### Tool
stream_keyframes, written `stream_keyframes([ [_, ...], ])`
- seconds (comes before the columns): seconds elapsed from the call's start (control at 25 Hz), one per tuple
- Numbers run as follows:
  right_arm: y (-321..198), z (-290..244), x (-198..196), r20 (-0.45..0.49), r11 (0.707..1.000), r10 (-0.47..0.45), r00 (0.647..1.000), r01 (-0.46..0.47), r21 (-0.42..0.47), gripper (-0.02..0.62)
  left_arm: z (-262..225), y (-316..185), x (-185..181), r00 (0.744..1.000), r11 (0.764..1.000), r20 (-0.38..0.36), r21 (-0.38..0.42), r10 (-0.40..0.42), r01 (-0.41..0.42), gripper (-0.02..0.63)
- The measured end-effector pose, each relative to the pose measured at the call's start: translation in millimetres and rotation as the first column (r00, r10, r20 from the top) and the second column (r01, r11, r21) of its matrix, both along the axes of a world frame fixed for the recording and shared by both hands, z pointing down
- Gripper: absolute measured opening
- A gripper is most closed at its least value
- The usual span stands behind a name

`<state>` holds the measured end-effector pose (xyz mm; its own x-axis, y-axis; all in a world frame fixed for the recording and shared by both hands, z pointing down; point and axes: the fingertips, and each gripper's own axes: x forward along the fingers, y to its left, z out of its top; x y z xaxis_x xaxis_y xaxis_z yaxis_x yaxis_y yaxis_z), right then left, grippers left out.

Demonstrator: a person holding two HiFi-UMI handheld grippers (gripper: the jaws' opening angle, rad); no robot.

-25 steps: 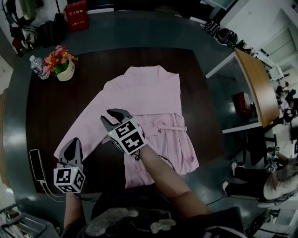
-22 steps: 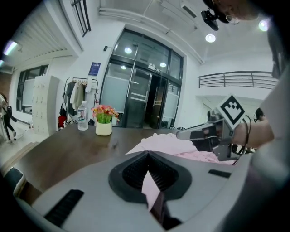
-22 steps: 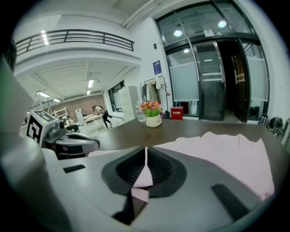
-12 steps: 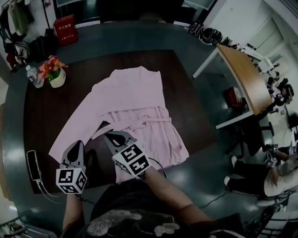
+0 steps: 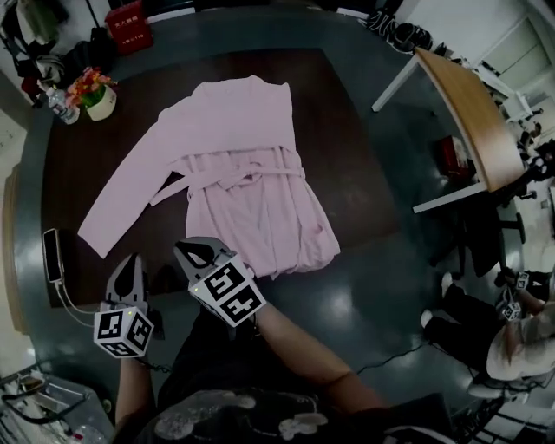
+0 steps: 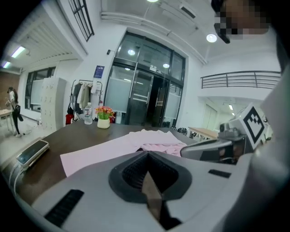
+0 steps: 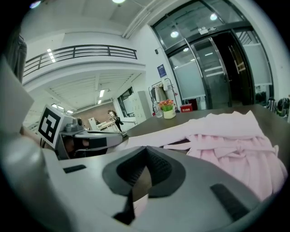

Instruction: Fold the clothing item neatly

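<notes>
A pink robe (image 5: 234, 156) lies spread on the dark table (image 5: 347, 156), one sleeve stretched to the left and its belt across the waist. My left gripper (image 5: 130, 264) is shut and empty at the table's near edge, just below the sleeve end. Beside it my right gripper (image 5: 192, 251) is also shut, left of the robe's hem and holding nothing. The left gripper view shows the robe (image 6: 136, 145) ahead of the closed left gripper (image 6: 147, 158). In the right gripper view the robe (image 7: 226, 136) lies to the right of the closed right gripper (image 7: 142, 167).
A flower pot (image 5: 89, 95) and a water bottle (image 5: 56, 102) stand at the table's far left corner. A flat device with a cable (image 5: 50, 254) lies on the left edge. A wooden table (image 5: 464, 113) stands to the right, and a red box (image 5: 128, 16) on the floor beyond.
My right gripper was open over the robe's middle; it has shut and drawn back to the near edge. The left gripper stayed shut near the sleeve end.
</notes>
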<state>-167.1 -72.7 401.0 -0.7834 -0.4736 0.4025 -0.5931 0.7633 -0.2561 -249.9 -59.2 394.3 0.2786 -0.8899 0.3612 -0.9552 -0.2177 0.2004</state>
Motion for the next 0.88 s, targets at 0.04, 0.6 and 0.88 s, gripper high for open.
stream_keyframes([
  [0.04,8,3,-1,0.002,1.0,-0.009,1.0,0.009,-0.012,-0.006,0,7,0,1.0,1.0,-0.006,-0.008,-0.009,0.009,0.009],
  [0.6,24,11,-119,-0.078,0.999,-0.054,0.996,0.054,0.002,-0.006,8,33,-129,0.992,0.991,0.014,-0.034,-0.126,0.126,0.009],
  [0.88,23,61,-215,-0.207,0.995,-0.097,0.974,0.094,-0.02,-0.005,40,30,-212,0.992,0.987,0.009,-0.094,-0.128,0.128,0.009],
])
